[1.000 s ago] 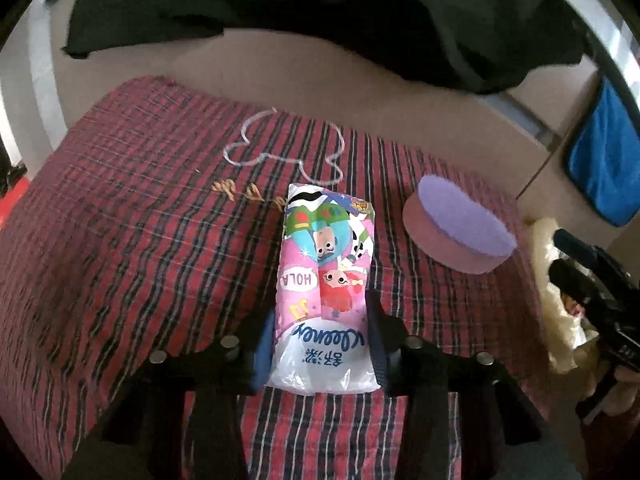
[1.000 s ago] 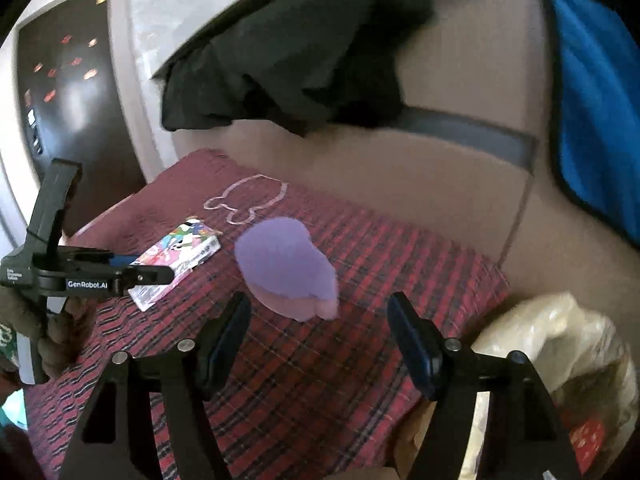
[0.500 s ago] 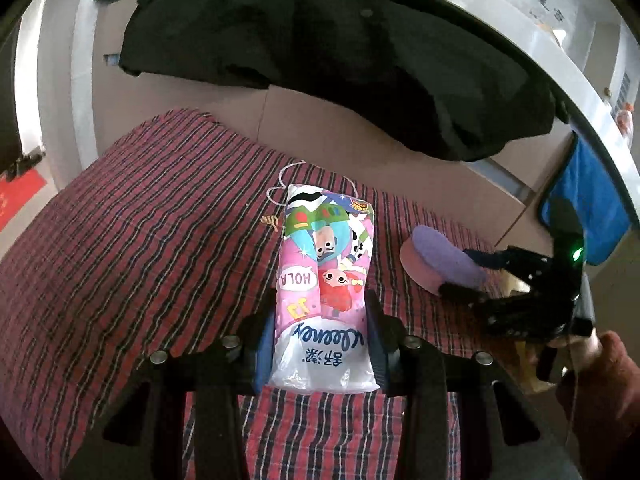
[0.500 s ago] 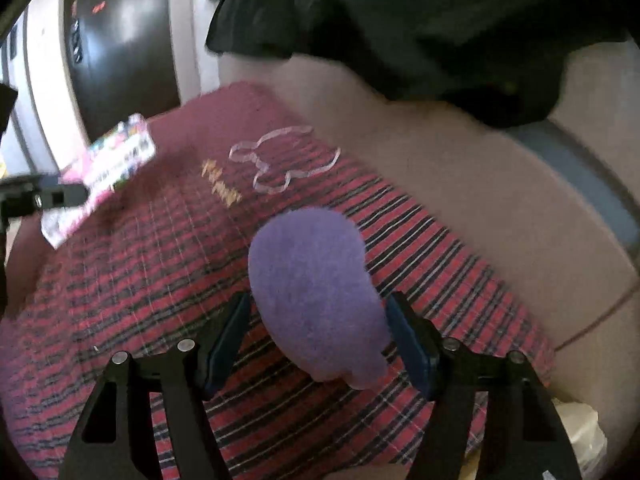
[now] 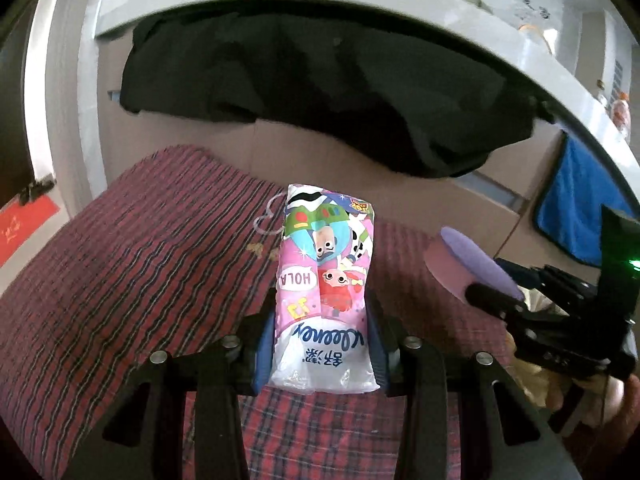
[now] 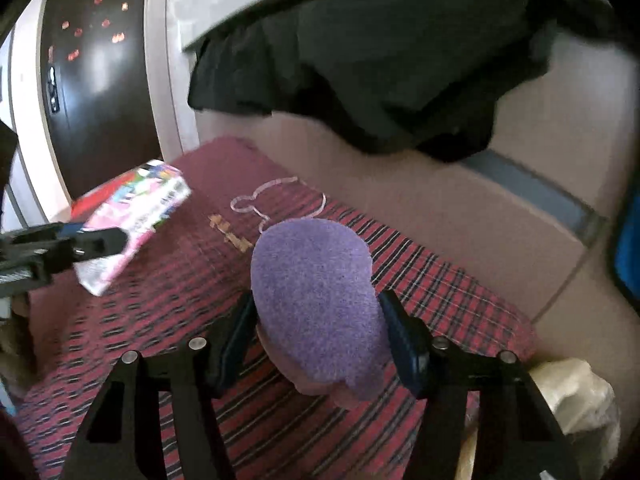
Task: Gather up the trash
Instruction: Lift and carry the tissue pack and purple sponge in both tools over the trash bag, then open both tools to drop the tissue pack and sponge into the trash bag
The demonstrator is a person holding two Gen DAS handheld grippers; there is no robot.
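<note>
Over on your left, the left gripper [image 5: 322,344] is angled downward over the red plaid cloth cushion [image 5: 132,264], and its blue pads are clamped on both sides of the pink cartoon-printed plastic tissue pack [image 5: 326,292]. The pack sticks out forward past the fingertips, and from the right wrist view it's clearly up off the cushion, tilted, with its far end higher. A white bunny outline [image 6: 276,200] stitched on the cloth sits behind it, with some small gold marks [image 6: 230,232] just beside that.

Moving right, your right gripper [image 6: 320,332] also points down at a slant. Its jaws are closing in around the round purple-topped pink sponge puff [image 6: 316,296]; the puff is right between the blue pads, which look like they're touching its sides, but I can't tell how firmly. In the left wrist view the puff looks lifted, tilted on edge.

Far right there's a crumpled yellowish plastic bag [image 6: 576,400] past the cushion's edge, and a blue towel [image 5: 576,216] hanging further back. A black garment [image 5: 320,92] is draped above the whole thing.
</note>
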